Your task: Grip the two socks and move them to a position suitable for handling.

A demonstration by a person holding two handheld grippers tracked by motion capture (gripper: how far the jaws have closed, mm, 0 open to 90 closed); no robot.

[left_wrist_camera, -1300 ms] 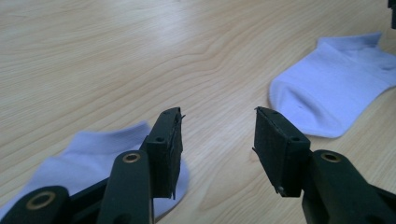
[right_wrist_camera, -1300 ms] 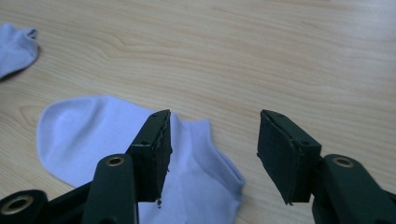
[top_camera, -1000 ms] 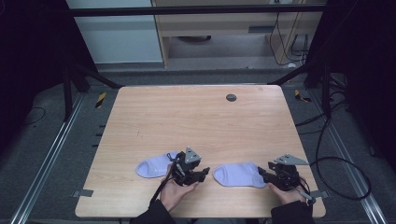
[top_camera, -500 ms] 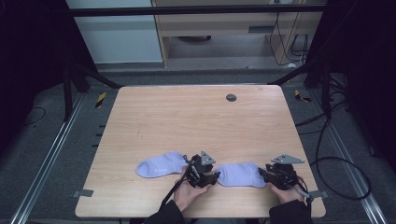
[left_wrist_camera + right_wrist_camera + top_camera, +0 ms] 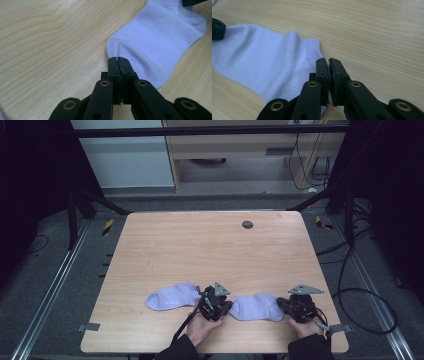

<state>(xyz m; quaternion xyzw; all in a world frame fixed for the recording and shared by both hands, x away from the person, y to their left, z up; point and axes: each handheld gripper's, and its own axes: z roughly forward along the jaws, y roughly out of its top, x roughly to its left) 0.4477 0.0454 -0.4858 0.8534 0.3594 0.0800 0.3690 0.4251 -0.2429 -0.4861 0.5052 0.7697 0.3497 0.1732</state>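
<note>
A pale lilac sock (image 5: 257, 306) lies flat near the table's front edge. My left gripper (image 5: 229, 307) is at its left end and my right gripper (image 5: 281, 304) at its right end. Both sets of jaws have just been closing. In the left gripper view, the left gripper (image 5: 119, 60) is shut with the edge of the sock (image 5: 160, 42) pinched between its tips. In the right gripper view, the right gripper (image 5: 329, 63) is shut on the ribbed cuff edge of the sock (image 5: 262, 62).
A second lilac sock (image 5: 172, 296) lies just left of the left hand. The wooden table (image 5: 210, 250) has a dark round cap (image 5: 247, 224) near its far edge. Dark frame posts and cables stand around the table.
My left gripper has moved right, from the left sock to the left end of the right sock. Both grippers' jaws have closed on that sock. The right hand stayed put.
</note>
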